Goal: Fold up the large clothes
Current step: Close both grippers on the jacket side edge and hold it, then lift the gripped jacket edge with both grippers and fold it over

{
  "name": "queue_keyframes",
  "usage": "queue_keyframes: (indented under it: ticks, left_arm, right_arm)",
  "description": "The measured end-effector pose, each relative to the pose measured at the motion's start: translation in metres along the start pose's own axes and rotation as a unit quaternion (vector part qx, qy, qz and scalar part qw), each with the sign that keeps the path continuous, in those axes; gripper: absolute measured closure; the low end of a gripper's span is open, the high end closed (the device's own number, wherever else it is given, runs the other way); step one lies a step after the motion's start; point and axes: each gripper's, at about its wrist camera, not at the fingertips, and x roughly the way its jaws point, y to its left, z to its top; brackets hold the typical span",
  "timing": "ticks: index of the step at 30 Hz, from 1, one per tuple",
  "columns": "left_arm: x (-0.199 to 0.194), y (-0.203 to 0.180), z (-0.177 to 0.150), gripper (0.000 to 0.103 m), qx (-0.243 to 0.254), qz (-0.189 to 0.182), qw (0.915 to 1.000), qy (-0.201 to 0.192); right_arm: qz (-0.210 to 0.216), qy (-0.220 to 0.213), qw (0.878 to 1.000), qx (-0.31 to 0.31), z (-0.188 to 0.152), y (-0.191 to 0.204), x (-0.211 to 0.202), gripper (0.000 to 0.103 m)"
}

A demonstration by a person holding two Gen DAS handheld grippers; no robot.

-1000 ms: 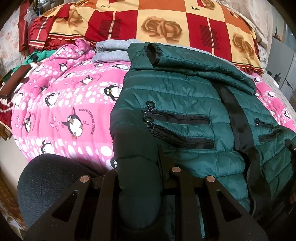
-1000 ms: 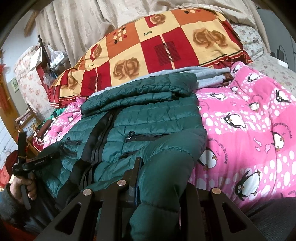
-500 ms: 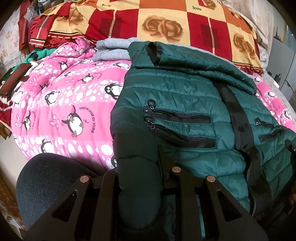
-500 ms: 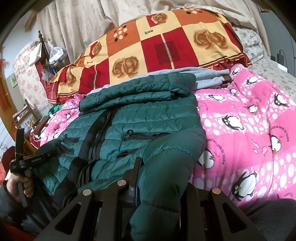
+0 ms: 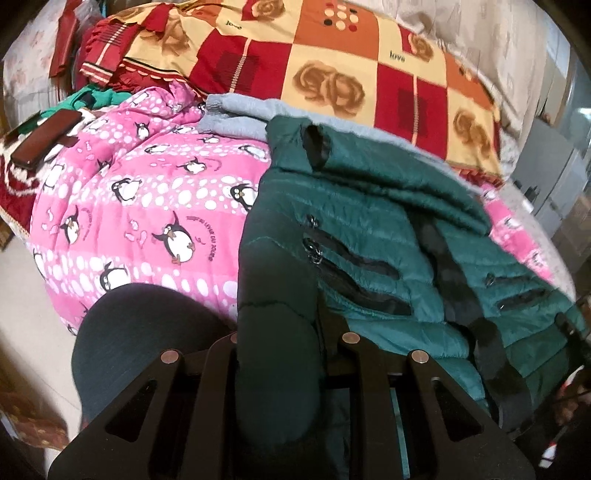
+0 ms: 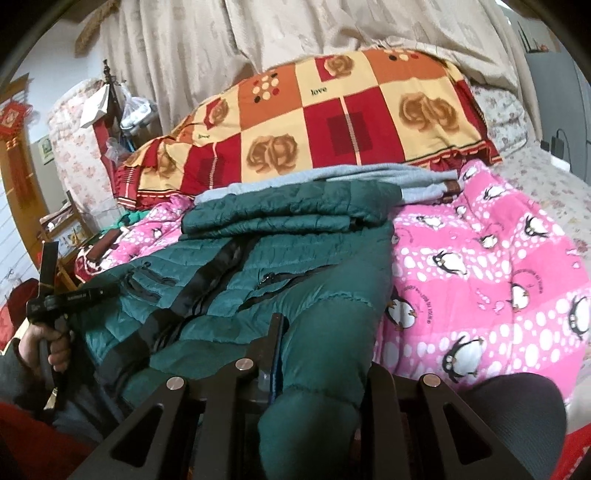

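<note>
A dark green quilted puffer jacket (image 5: 369,221) lies front up on a pink penguin blanket (image 5: 147,206), its collar end folded over at the far side. My left gripper (image 5: 280,354) is shut on the jacket's left hem corner, which bulges between the fingers. My right gripper (image 6: 314,369) is shut on the jacket's (image 6: 295,258) right hem corner in the same way. The left gripper's handle and hand (image 6: 55,306) show at the left of the right wrist view.
A red, orange and cream checked quilt (image 5: 351,70) is piled behind the jacket, with folded grey cloth (image 5: 240,114) under it. A dark wooden piece (image 5: 44,136) is at the left edge. A black round cushion (image 5: 140,332) sits below the blanket (image 6: 498,277). Curtains (image 6: 295,33) hang behind.
Both grippers have risen and tilted while still holding the hem corners. The views now take in more of the quilt and curtains. The jacket's lower edge is lifted a little.
</note>
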Motion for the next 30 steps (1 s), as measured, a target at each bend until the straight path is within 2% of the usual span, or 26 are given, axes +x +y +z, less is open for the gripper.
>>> queue_keyframes:
  ticks: [4,11,15,19,22,25,30]
  left_arm:
    - [-0.029,0.003,0.005,0.088,-0.025,-0.040,0.9988,-0.013]
    - [-0.063,-0.009,0.024,0.088,-0.019,-0.065,0.9965,-0.048]
    - [-0.062,-0.004,0.049,0.088,-0.039,-0.078,0.9935,-0.074]
    - [-0.059,0.010,0.072,0.087,-0.095,-0.100,0.9844,-0.110]
    - [-0.049,0.013,0.085,0.087,-0.126,-0.104,0.9793,-0.120]
    - [-0.036,0.005,0.101,0.087,-0.119,-0.083,0.9805,-0.132]
    - [-0.013,-0.003,0.129,0.087,-0.108,-0.075,0.9814,-0.140]
  right_arm:
    - [0.005,-0.032,0.999,0.016,0.008,-0.002,-0.028,0.086]
    - [0.026,-0.066,0.997,-0.009,0.033,0.013,-0.045,0.089]
    - [0.034,-0.086,0.996,-0.007,0.047,0.012,-0.040,0.089]
    - [0.036,-0.114,0.992,0.035,0.063,-0.007,-0.037,0.089]
    - [0.026,-0.127,0.990,0.060,0.074,-0.017,-0.028,0.089]
    - [0.008,-0.136,0.988,0.066,0.087,-0.019,-0.014,0.090]
    - [-0.015,-0.142,0.987,0.075,0.112,-0.029,0.012,0.090]
